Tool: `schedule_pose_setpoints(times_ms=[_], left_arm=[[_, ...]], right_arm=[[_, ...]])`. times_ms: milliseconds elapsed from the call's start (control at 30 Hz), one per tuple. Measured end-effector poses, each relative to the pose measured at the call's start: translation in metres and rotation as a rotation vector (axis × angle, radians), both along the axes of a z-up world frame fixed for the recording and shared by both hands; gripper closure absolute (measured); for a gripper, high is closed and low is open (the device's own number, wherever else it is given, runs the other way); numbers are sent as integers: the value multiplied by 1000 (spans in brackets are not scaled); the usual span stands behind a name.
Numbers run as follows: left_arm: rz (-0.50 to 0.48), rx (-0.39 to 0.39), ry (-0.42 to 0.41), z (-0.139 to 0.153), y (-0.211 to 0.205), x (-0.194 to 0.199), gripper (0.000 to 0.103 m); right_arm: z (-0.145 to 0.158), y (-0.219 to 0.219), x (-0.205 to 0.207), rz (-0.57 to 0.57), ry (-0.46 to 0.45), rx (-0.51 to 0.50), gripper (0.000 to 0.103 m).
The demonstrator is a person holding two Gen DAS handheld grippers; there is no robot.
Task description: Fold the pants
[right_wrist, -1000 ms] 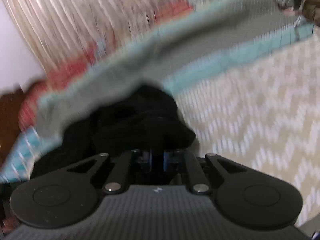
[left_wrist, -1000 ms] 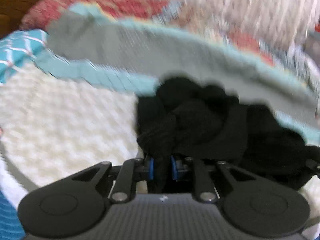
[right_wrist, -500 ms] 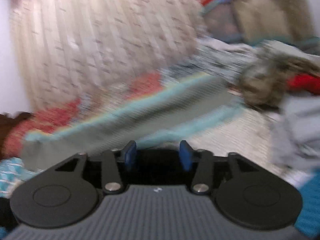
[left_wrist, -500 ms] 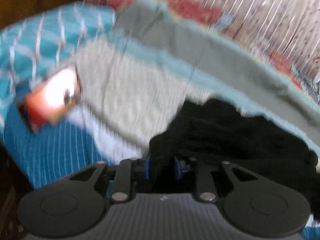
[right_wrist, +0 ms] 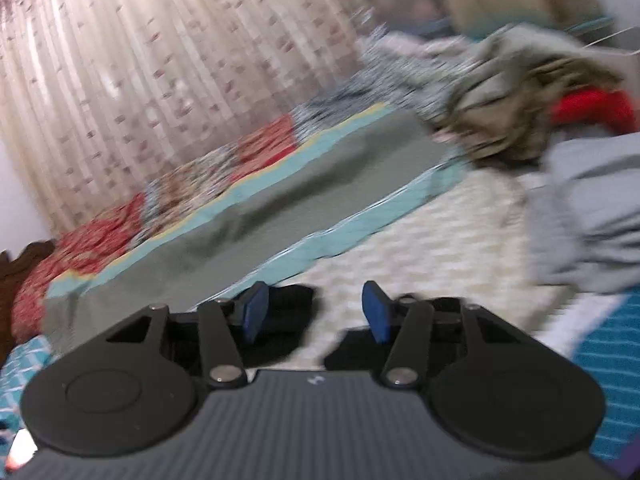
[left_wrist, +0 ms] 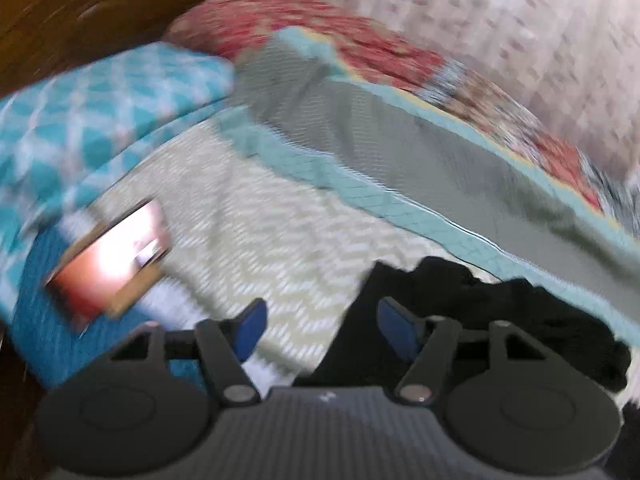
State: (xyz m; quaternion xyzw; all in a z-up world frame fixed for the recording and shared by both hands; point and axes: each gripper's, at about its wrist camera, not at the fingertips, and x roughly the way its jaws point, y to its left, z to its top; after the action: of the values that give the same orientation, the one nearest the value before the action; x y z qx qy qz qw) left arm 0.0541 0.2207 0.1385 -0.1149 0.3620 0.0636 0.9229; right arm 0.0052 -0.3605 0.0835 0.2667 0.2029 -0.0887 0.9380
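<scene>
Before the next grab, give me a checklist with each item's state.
1. Left gripper open: ok, blue pads apart, nothing between them.
2. Right gripper open: ok, nothing between the pads.
3. Pants released onto the bed: ok, neither gripper holds them.
4. Pants folded flat: not ok, they lie in a bunched black heap.
5. Waistband or hem findable: cannot tell, the cloth is dark and blurred.
6. Phone away from the pants: ok, it lies apart to the left.
</scene>
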Motion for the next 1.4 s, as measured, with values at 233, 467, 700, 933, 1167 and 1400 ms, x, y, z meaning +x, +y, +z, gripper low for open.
schedule_pose_setpoints(times_ms=[233,467,700,933,1167,1400], left_arm=[[-104,26,108,-55,-53,114,13],[-170,84,218,-99,-93,148,92],[-54,-98,-41,-6,-13,50,92],[122,-196,6,-10,59,-48,98],[209,-264,31,-25,76,-73,97],[116,-155,-1,-18,52,-61,32]], right_arm=[[-50,17,123,112,178,49,38],[-57,41,176,183,216,-109,91],[72,49,69,299,-212,-311,91],[37,58,-49,575,2,-286,34],[25,8,-40,328,87,-168,35],[22,-43,-52,3,66,-16,34]])
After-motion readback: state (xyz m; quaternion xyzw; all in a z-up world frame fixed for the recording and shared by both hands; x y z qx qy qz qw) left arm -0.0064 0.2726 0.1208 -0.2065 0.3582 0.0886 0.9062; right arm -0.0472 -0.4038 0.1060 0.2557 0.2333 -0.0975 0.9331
